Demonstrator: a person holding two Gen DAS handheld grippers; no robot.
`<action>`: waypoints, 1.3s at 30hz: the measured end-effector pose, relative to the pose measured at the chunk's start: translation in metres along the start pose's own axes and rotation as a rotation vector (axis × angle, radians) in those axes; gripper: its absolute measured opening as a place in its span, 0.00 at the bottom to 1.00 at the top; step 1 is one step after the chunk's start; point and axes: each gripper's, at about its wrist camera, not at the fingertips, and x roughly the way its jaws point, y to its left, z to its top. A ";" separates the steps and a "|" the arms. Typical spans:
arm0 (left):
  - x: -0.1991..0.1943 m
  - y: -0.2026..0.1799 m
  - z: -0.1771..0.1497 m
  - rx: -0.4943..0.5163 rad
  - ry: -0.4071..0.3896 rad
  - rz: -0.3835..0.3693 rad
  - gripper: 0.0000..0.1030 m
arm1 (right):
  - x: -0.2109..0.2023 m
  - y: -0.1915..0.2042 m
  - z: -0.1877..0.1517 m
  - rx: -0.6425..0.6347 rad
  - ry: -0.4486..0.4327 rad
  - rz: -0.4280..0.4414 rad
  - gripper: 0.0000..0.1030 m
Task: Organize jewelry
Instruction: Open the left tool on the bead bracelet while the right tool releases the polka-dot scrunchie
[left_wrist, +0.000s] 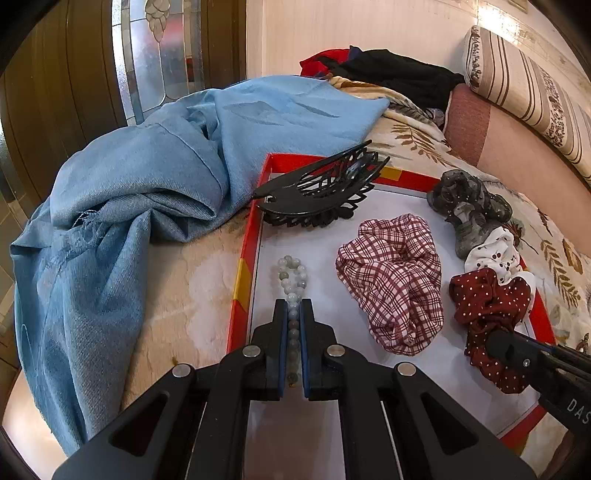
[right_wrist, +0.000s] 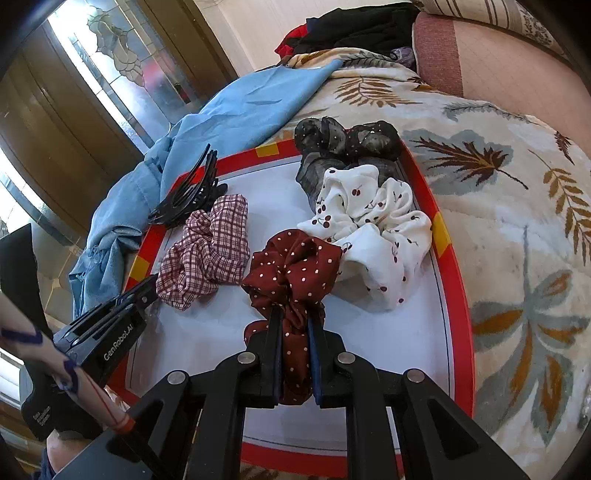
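A red-rimmed tray (left_wrist: 242, 280) with a white floor sits on a leaf-patterned blanket (right_wrist: 517, 229), and both claws work over it.

The left claw (left_wrist: 294, 306) is clamped tight on a string of pale beads (left_wrist: 291, 273). The strand runs up between the two blue pads, and its loose loop lies on the tray floor just past the tips, towards twelve o'clock, near the tray's left rim.

The right claw (right_wrist: 295, 317) is pinched almost closed on a dark red scrunchie with white dots (right_wrist: 295, 266). Fabric is bunched between the pads, and the rest of the scrunchie spreads out on the tray beyond the tips.

From the right claw, a red-and-white checked scrunchie (right_wrist: 207, 251) lies at ten o'clock, beside the dotted one. A white scrunchie with small cherries (right_wrist: 369, 229) sits at one o'clock and touches the dotted one. Behind it, at twelve, a sheer black scrunchie (right_wrist: 343, 147) rests against the tray's far rim. A black hair clip (left_wrist: 321, 188) stands at the far left corner of the tray, partly over the rim.

A crumpled blue scarf (left_wrist: 147, 184) lies on the blanket just beside the tray at nine to eleven o'clock. Well beyond, dark and red clothes (left_wrist: 384, 70) are piled near a striped pillow (left_wrist: 524, 77).
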 end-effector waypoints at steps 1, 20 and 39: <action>0.000 0.000 0.000 0.001 -0.001 0.001 0.05 | 0.001 0.000 0.001 0.000 0.000 -0.001 0.13; 0.000 0.001 0.001 -0.005 -0.001 -0.035 0.14 | 0.000 -0.002 0.001 0.011 0.000 -0.011 0.23; -0.046 -0.007 -0.002 -0.008 -0.068 -0.046 0.34 | -0.050 0.004 -0.016 0.015 -0.052 0.017 0.31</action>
